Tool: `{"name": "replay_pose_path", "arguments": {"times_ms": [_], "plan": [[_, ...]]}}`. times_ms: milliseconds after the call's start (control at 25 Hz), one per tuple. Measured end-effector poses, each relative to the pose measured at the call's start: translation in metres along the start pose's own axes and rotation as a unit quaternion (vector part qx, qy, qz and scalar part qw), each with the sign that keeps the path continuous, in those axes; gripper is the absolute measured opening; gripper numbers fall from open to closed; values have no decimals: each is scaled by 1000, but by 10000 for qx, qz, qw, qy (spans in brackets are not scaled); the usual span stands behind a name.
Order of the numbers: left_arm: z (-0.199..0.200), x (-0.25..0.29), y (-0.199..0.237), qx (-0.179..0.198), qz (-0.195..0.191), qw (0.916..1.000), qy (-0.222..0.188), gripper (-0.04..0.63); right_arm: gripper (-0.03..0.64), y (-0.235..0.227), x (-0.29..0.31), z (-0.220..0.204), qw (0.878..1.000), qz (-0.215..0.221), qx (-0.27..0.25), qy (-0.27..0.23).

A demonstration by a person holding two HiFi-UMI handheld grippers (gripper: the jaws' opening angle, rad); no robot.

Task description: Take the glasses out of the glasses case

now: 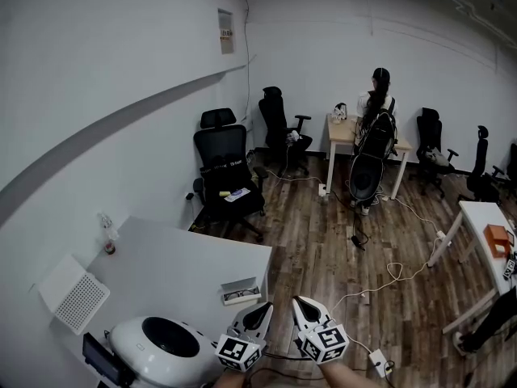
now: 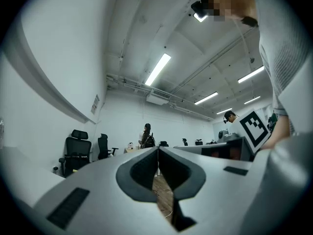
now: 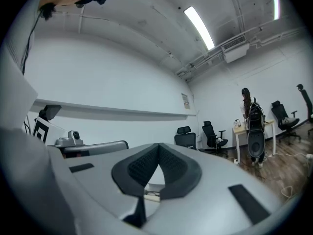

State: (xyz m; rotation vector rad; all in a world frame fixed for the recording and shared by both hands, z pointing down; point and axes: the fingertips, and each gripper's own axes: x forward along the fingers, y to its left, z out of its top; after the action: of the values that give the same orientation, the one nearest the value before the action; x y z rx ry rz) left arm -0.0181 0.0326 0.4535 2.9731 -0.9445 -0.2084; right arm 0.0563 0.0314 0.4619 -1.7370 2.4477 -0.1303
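A white worktop [image 1: 178,265] fills the lower left, above a floor of dark wood planks. Nearest, the left gripper [image 1: 263,307] and right gripper [image 1: 300,303] hang side by side just off the worktop's right edge — each with its ribbed dark pads pressed together on nothing. Just beyond them, at that right edge, lies the glasses case [image 1: 241,291], a slim rectangular box, lid open, the dark glasses [image 1: 236,296] still inside. A glossy rounded white device [image 1: 161,344] sits at the near corner; black mesh chairs [image 1: 226,172] stand farther off.
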Motion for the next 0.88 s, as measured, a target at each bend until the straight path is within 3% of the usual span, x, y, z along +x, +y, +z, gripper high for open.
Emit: {"name": "replay_pose_path", "arguments": {"times_ms": [200,880], "plan": [[1,-2,0,-10,-6,10000,-13,12,14,-1,-2,4,9997,-62,121,-217],[2,-9,-1,-5,-66,10000,-7,12,14,1,-5,-4,9994,-183,266,-126]]}}
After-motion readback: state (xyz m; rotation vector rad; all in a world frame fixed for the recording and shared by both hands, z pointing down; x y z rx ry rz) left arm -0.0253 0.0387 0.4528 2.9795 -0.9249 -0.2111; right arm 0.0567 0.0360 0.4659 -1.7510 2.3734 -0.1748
